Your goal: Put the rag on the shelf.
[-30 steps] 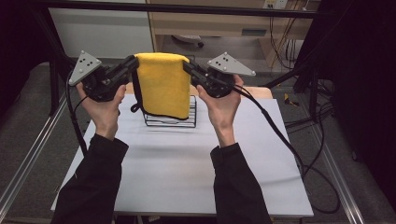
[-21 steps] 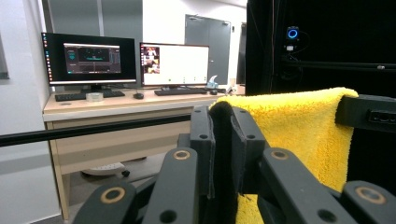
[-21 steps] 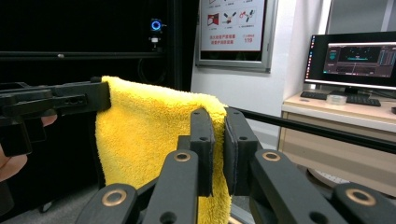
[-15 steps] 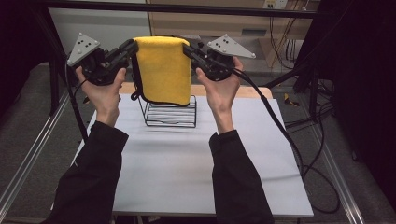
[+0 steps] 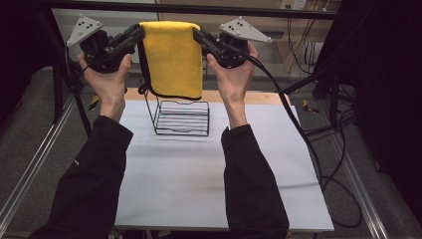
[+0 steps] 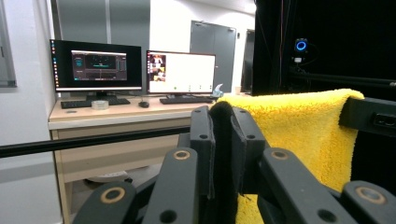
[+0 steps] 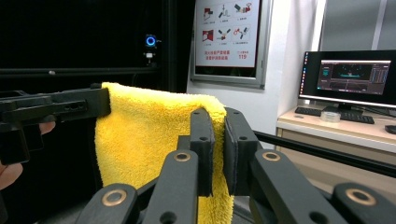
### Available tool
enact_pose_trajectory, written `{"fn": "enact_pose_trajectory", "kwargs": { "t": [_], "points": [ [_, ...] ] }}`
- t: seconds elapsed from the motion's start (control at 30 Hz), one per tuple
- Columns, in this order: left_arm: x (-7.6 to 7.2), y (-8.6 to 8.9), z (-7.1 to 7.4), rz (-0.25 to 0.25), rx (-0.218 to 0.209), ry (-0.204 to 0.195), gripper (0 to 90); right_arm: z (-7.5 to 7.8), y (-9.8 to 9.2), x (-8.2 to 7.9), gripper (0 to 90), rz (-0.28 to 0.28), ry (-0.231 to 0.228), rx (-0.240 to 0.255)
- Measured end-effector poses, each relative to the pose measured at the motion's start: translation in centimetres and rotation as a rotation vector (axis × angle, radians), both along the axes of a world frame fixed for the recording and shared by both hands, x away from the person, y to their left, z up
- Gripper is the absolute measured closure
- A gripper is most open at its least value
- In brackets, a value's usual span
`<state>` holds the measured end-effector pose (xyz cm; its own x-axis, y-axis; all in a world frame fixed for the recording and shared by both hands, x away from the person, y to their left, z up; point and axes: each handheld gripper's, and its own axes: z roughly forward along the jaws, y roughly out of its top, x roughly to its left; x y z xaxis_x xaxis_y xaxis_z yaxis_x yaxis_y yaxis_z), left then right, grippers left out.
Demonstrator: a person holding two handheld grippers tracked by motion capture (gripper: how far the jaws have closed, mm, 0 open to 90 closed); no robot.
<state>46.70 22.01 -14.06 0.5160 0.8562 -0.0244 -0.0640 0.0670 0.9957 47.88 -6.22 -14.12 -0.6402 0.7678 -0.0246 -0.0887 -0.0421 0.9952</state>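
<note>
High view | top centre: yellow towel (image 5: 171, 57) pinched at both upper corners by left gripper (image 5: 141, 31) and right gripper (image 5: 196, 34) | held spread, likely for draping on wire rack (image 5: 181, 118) below

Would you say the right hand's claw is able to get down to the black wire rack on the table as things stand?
Probably not straight away. The right claw is shut on a top corner of the yellow towel, and the left claw pinches the other corner. The towel hangs above the wire rack, whose top looks otherwise unobstructed.

yellow towel (image 5: 171, 59) hiding wire rack (image 5: 181, 118) top, towel's lower edge cut off in gripper views
</note>
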Motion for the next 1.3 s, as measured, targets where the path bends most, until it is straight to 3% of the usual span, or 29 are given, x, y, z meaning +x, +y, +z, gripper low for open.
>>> {"fn": "enact_pose_trajectory", "kwargs": {
  "t": [0.27,0.33,0.53,0.77,1.0,1.13,1.3],
  "points": [
    [0.9,0.0,1.4,0.015,0.015,-0.022,80.6,1.1,0.2,1.0,83.7,-0.009,-0.008,0.014],
    [1.1,0.0,1.6,0.01,0.013,-0.006,80.6,1.3,0.2,1.3,83.7,-0.01,-0.011,0.018],
    [1.8,-0.3,2.5,0.033,0.034,-0.031,80.5,1.9,0.3,2.1,83.7,-0.024,-0.027,0.023],
    [2.9,-0.3,3.1,0.036,0.025,-0.03,80.5,2.4,0.5,3.0,83.7,-0.031,-0.036,0.03],
    [4.0,-0.4,3.0,0.033,-0.003,-0.018,80.5,2.8,0.6,3.7,83.7,-0.051,-0.05,0.007],
    [4.6,-0.3,2.9,0.043,0.015,-0.036,80.5,2.9,0.7,4.2,83.7,-0.053,-0.048,-0.005],
    [5.7,-0.2,2.2,0.039,0.011,-0.016,80.4,2.5,0.9,4.9,83.7,-0.057,-0.039,-0.03]
  ]
}}
